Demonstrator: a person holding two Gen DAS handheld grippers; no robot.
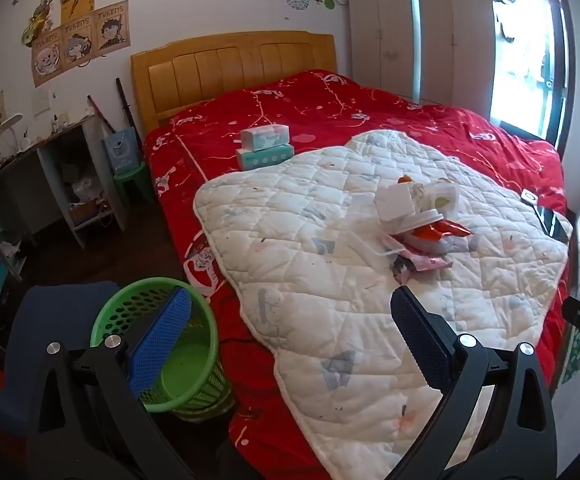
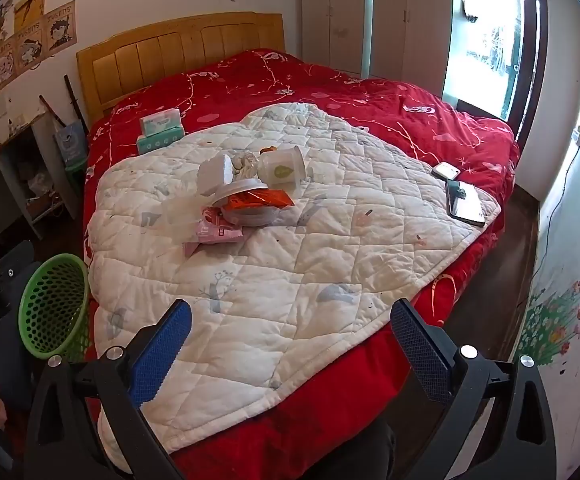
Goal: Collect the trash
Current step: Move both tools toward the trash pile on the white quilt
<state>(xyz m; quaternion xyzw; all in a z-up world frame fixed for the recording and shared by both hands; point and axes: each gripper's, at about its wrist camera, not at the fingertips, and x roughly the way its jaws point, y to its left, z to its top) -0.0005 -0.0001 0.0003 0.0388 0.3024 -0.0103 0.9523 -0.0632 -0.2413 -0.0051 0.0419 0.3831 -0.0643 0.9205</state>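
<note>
Left gripper [image 1: 290, 328]: jaws stood wide apart, nothing between them, tilted down over the near edge of the bed [image 1: 329, 104]. Right gripper [image 2: 290, 332]: jaws likewise spread fully, empty, angled down over the white quilted pad [image 2: 290, 280].

Trash pile [image 2: 242, 192] lay on the pad, ahead of and above the right jaws, a little to their left side; well apart from the blue pads [image 2: 158, 356]. From the left gripper the same pile [image 1: 417, 220] sat ahead and toward its right jaw. Pile contents seen: white foam box [image 2: 214, 174], clear lidded tub [image 2: 284, 166], orange wrapper [image 2: 262, 200] over a round white container, pink packet [image 2: 218, 232] at the near edge.

Green mesh basket [image 1: 170, 344] stood on the floor beside the bed, partly behind the left gripper's left jaw; appeared empty inside. In the right view the basket [image 2: 56, 304] was far left of the jaws.

Two tissue boxes [image 1: 264, 148] stacked beyond the pad. Phone [image 2: 465, 202] and a smaller white device [image 2: 445, 170] lay on the pad's right corner.
</note>
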